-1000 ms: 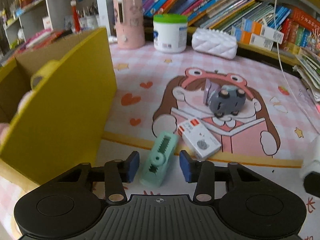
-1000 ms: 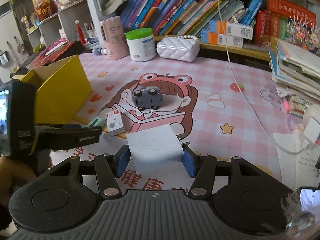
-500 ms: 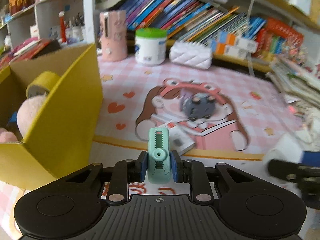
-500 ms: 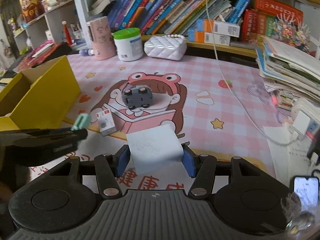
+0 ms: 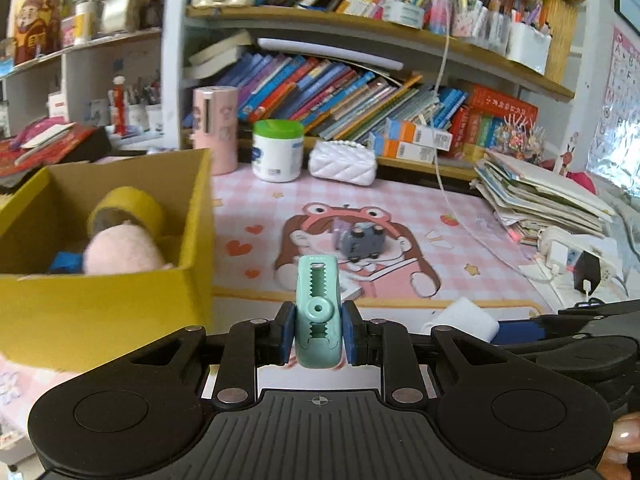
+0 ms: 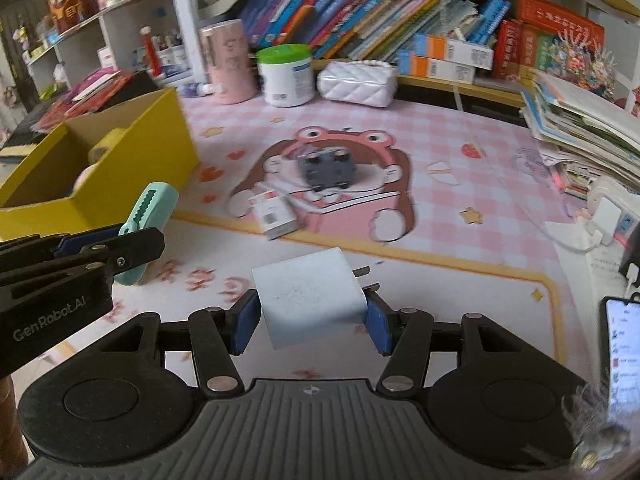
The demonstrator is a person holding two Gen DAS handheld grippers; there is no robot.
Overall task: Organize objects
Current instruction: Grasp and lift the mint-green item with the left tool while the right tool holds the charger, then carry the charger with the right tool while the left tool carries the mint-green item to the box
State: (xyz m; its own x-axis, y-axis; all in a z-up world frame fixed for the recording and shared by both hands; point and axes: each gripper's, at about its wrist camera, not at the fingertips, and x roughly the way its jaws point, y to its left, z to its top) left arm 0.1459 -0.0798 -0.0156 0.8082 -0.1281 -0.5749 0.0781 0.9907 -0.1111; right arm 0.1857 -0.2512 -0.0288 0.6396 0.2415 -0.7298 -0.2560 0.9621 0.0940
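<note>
Mint-green clip [image 5: 318,312] sits pinched upright between the left gripper [image 5: 318,334] fingers, lifted clear of the surface, its toothed face toward the camera — a side-on squeeze that keeps it from swivelling. Alongside, the right gripper [image 6: 312,322] has its fingers clamped on a white block [image 6: 310,300], broad faces against the pads, also carried off the pink mat [image 6: 460,240]. Both loads look ready for stowing. Just to the left stands the yellow box [image 5: 120,300], open-topped, already holding a tape roll [image 5: 126,210] and a pink plush [image 5: 122,250], so that is likely the drop point. Further out on the mat, a small white carton [image 6: 274,216] and a grey toy car [image 6: 326,168] wait their turn.
</note>
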